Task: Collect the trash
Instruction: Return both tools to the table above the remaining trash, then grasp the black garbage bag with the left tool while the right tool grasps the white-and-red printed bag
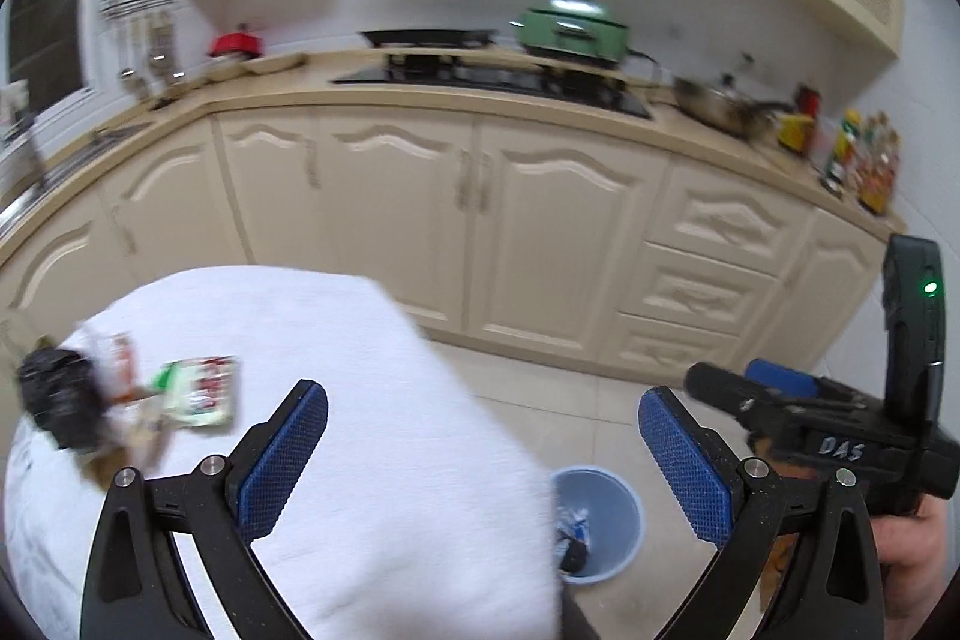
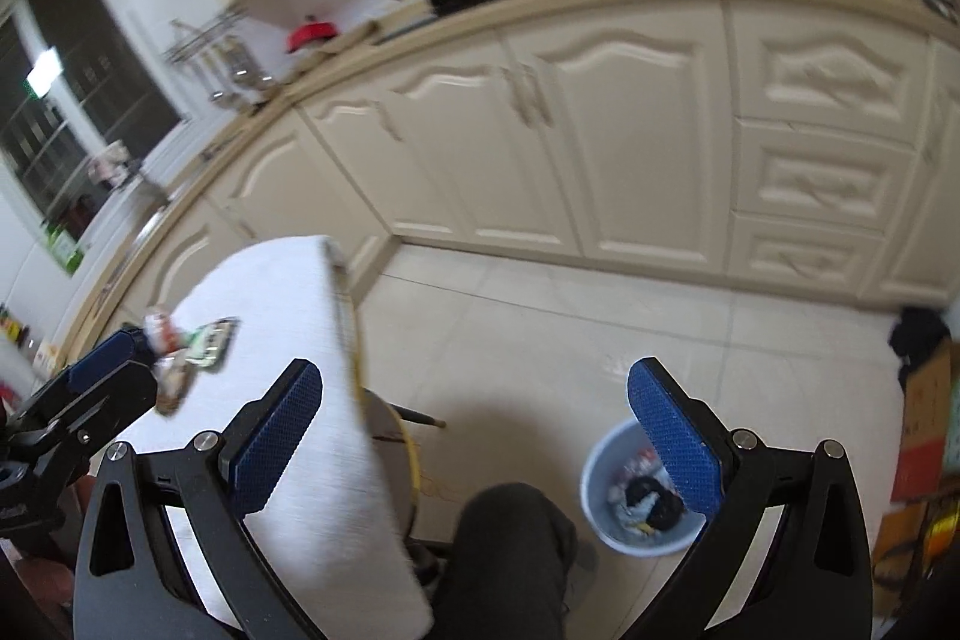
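A pile of trash lies on the white table (image 1: 336,340): a black crumpled bag (image 1: 57,397), a green and red wrapper (image 1: 201,391) and other scraps. My left gripper (image 1: 483,454) is open and empty above the table's near right part. My right gripper (image 2: 474,442) is open and empty above the floor, over the pale blue trash bin (image 2: 606,514), which holds several scraps. The bin also shows in the left wrist view (image 1: 606,520). The wrappers show in the right wrist view (image 2: 198,346) beside the left gripper's blue finger (image 2: 105,358).
Cream kitchen cabinets (image 1: 480,220) run along the back with a stove (image 1: 498,76), a green pot (image 1: 570,28) and bottles (image 1: 864,160). Cardboard boxes (image 2: 924,430) stand on the floor at the right. The person's dark-trousered knee (image 2: 510,550) is beside the bin.
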`<control>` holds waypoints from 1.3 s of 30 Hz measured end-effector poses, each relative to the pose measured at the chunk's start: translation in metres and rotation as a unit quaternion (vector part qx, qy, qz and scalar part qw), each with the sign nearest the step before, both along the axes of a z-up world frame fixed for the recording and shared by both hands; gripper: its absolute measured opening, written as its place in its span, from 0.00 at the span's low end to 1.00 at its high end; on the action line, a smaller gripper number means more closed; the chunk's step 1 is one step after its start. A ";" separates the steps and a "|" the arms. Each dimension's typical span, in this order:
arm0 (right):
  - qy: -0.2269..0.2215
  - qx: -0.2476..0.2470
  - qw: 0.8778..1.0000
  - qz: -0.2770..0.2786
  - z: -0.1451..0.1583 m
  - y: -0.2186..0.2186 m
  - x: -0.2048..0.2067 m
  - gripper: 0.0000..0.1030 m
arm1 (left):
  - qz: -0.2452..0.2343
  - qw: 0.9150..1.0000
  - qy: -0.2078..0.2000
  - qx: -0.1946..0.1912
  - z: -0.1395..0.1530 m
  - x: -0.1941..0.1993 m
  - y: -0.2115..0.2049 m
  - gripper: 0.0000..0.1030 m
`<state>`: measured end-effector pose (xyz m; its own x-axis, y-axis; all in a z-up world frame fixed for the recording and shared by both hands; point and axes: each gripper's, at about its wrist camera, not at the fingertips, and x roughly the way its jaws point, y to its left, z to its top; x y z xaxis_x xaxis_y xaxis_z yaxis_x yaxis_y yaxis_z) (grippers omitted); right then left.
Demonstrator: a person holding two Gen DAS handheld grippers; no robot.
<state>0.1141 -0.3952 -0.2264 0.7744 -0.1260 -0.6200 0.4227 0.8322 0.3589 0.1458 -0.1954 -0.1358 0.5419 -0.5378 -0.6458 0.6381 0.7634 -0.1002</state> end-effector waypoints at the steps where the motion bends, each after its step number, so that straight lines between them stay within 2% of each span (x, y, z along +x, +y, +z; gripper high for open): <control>1: -0.004 -0.005 1.000 0.009 0.005 0.007 0.005 1.00 | 0.012 1.000 -0.001 -0.002 0.002 -0.002 0.013 0.99; 5: -0.015 -0.023 0.999 0.047 0.022 0.040 0.027 1.00 | 0.063 0.998 -0.007 -0.021 0.012 -0.016 0.070 0.99; 10: -0.022 -0.042 0.995 0.090 0.037 0.080 0.053 1.00 | 0.121 0.992 -0.025 -0.032 0.024 -0.038 0.122 0.99; 24: -0.054 -0.091 0.977 0.183 0.076 0.172 0.106 1.00 | 0.256 0.964 -0.050 -0.049 0.035 -0.091 0.208 0.99; 28: -0.053 -0.117 0.970 0.206 0.080 0.198 0.120 1.00 | 0.277 0.958 -0.052 -0.047 0.035 -0.084 0.214 0.99; 32: -0.040 -0.119 0.967 0.222 0.069 0.208 0.135 1.00 | 0.292 0.955 -0.041 -0.035 0.026 -0.070 0.216 0.99; 39: 0.003 -0.102 0.971 0.217 0.036 0.200 0.168 1.00 | 0.283 0.959 -0.020 -0.002 0.006 -0.013 0.196 0.99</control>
